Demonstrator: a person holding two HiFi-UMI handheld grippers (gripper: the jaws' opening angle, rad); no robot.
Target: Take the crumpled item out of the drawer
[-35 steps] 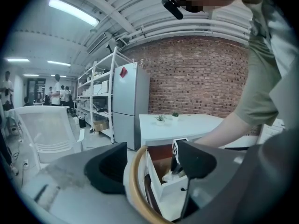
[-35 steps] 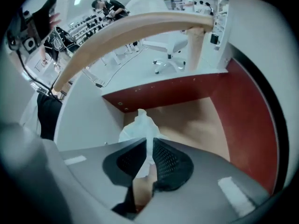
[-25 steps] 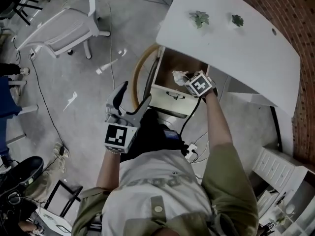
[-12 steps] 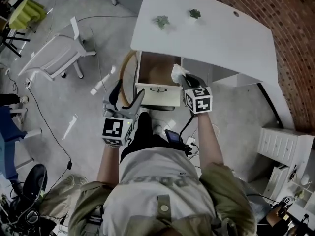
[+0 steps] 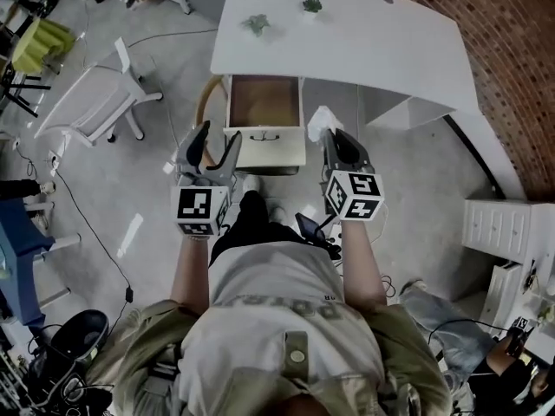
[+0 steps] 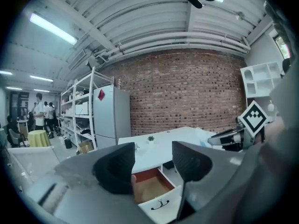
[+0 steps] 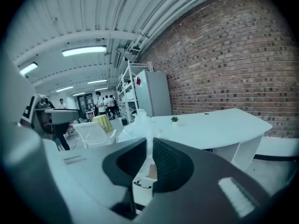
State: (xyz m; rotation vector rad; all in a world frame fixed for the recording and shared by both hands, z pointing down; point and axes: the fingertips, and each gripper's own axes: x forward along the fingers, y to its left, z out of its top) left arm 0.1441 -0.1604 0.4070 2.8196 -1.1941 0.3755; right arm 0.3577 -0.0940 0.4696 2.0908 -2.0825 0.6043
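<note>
**Caller:** Where is the crumpled item sitting right now?

**Operator:** I am seeing the right gripper (image 7: 149,160) pinching it. Its jaws are standing narrow and pressing on the lower tail of the white crumpled item (image 7: 138,125). The rest of it is puffing up above the pads.

**Caller:** So it is out of the drawer?

**Operator:** Going by the head view, yes. The item is hanging clear of the drawer (image 5: 270,150), just beside its right front corner, in front of the edge of the white desk (image 5: 364,42). The drawer is standing pulled open, with its brown bottom showing.

**Caller:** And the left gripper?

**Operator:** The left gripper (image 6: 152,164) is holding nothing. Its 2 jaws are standing apart, though they have just been closing partway. I am looking between them straight at the open drawer beyond. The gripper is hovering in front of the drawer's left side, side by side with the right one.

**Caller:** Anything else around?

**Operator:** 2 small plants (image 5: 256,22) are sitting on the far part of the desk. A white chair (image 5: 91,102) is standing off to the left on the floor, and a brick wall (image 5: 512,59) is running behind the desk.
</note>
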